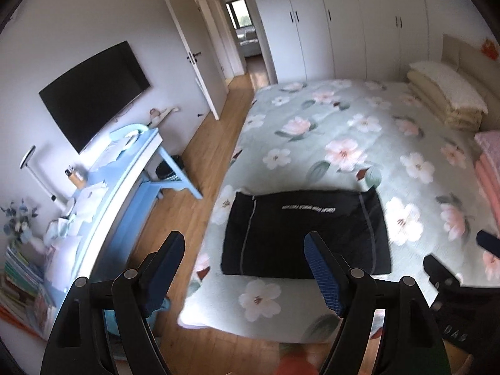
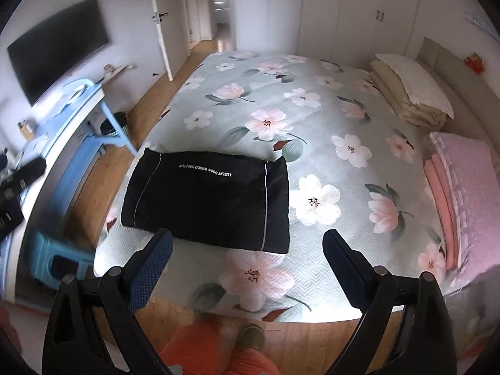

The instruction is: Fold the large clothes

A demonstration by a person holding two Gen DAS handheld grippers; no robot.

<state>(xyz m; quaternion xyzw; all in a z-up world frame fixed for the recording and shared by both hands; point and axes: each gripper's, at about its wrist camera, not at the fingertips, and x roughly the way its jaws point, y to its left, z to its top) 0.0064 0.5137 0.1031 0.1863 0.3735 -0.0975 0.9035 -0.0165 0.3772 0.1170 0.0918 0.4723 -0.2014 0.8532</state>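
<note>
A black garment (image 1: 304, 232) lies folded into a flat rectangle near the foot corner of the bed, white lettering on top; it also shows in the right wrist view (image 2: 209, 201). My left gripper (image 1: 245, 245) is open and empty, held above the bed's edge in front of the garment. My right gripper (image 2: 248, 242) is open and empty, held above the bed just in front of the garment's near edge. The right gripper shows at the right edge of the left view (image 1: 453, 275), and the left gripper at the left edge of the right view (image 2: 18, 181).
The bed has a floral cover (image 2: 312, 118). Folded cream bedding (image 2: 409, 93) and pink blankets (image 2: 462, 193) lie on its right side. A blue desk (image 1: 125, 168) with clutter and a wall TV (image 1: 93, 93) stand left. Wood floor (image 1: 206, 143) runs between. The person's legs (image 2: 212, 350) stand below.
</note>
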